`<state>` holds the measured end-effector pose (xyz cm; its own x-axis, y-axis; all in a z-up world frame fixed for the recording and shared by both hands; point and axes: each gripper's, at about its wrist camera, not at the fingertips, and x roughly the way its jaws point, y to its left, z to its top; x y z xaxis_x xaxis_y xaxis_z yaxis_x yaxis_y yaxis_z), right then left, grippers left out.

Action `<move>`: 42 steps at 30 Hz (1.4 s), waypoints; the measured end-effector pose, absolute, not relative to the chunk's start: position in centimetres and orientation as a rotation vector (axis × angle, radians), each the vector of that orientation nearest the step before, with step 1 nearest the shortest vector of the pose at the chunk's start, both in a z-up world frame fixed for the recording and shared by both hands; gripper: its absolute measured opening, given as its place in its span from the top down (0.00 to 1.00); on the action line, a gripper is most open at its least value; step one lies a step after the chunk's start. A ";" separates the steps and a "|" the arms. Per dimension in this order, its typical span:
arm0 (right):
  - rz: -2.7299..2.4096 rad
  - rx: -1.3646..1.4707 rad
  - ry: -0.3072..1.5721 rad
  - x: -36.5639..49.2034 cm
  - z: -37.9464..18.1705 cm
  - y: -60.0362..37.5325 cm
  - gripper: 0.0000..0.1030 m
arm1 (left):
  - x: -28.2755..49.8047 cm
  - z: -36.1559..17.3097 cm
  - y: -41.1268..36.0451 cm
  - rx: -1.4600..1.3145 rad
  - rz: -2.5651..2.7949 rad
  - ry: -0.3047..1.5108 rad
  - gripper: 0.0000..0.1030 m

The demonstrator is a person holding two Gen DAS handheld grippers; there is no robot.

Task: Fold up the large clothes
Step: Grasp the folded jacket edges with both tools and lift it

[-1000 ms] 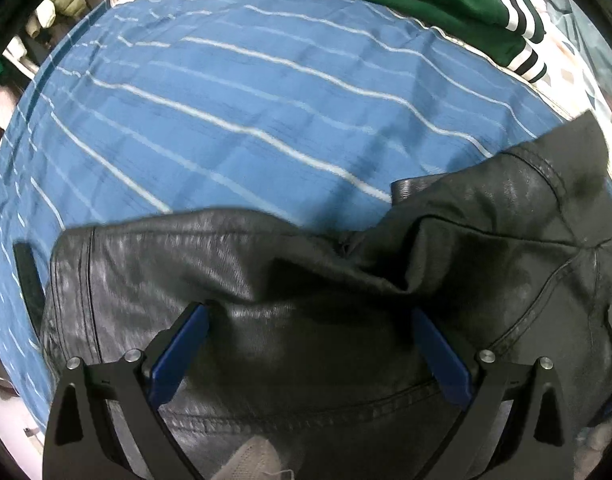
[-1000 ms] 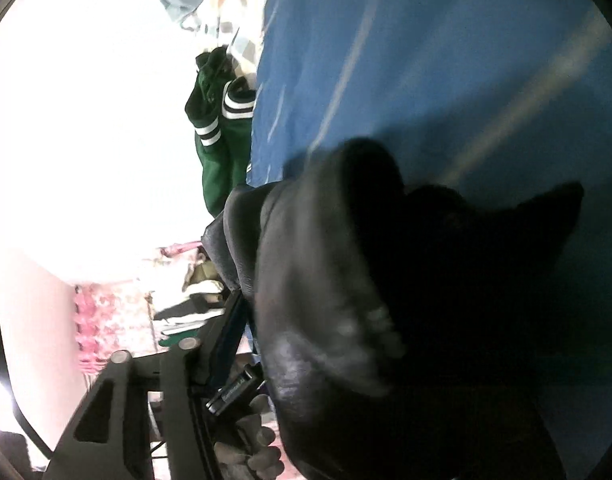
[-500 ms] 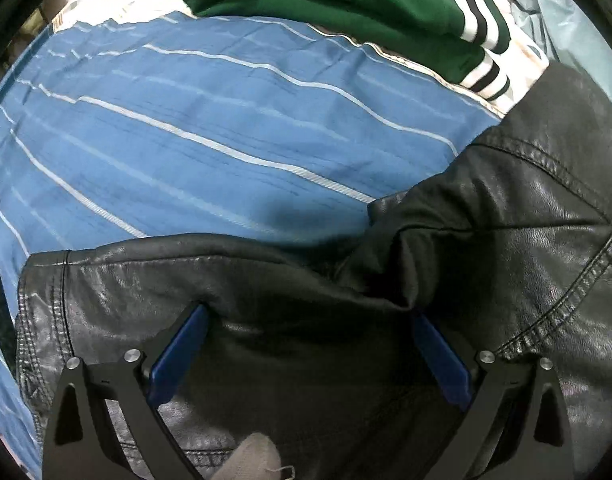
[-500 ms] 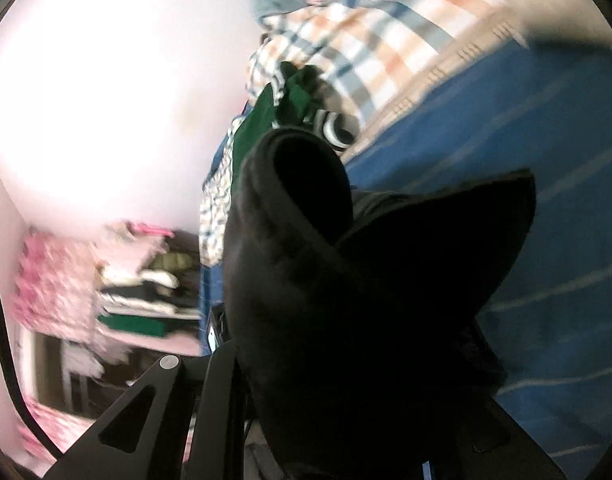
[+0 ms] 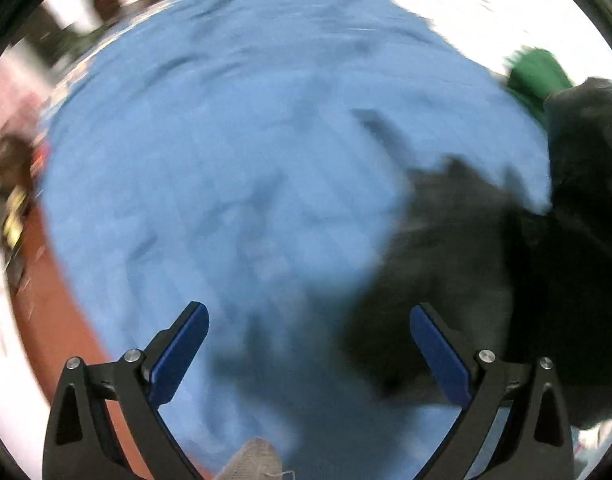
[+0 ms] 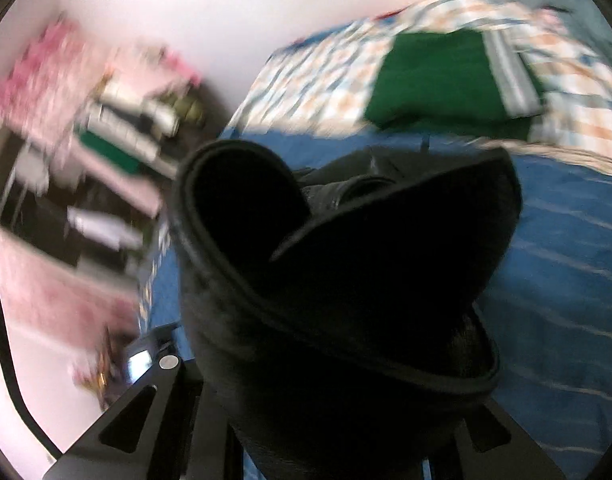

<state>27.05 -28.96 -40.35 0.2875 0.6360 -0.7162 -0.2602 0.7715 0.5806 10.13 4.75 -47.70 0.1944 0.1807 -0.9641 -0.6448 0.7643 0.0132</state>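
The black leather jacket (image 5: 486, 264) lies on the blue striped bedsheet (image 5: 245, 168), blurred, to the right of my left gripper (image 5: 308, 344). The left gripper is open and empty, its blue pads (image 5: 177, 352) wide apart above the sheet. In the right wrist view a bunched fold of the jacket (image 6: 346, 288) fills the middle and covers my right gripper (image 6: 338, 420); the fingertips are hidden and the jacket appears held between them.
A folded green garment with white stripes (image 6: 454, 80) lies on a checked blanket (image 6: 318, 68) at the far side of the bed. Shelves with clutter (image 6: 117, 128) stand at the left by a white wall. The red-brown floor (image 5: 61, 312) shows beyond the bed's left edge.
My left gripper has come off the jacket and swung left over the bare sheet; the jacket now lies to its right. The right gripper has turned, still carrying the jacket fold.
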 end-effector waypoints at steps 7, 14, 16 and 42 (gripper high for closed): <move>0.729 0.087 1.434 22.2 -51.0 -14.6 0.75 | 0.4 -49.8 10.2 -0.537 0.814 1.295 0.00; 0.917 0.063 1.530 20.9 -48.3 -15.2 0.08 | -2.1 -47.1 10.2 -0.609 0.863 1.222 0.00; 1.037 0.083 1.557 20.1 -45.7 -17.2 0.08 | -2.0 -45.9 10.8 -0.626 0.872 1.183 0.00; 0.765 0.247 1.662 34.9 -51.2 -25.1 0.28 | 2.2 -51.1 7.3 -1.028 0.604 1.071 0.01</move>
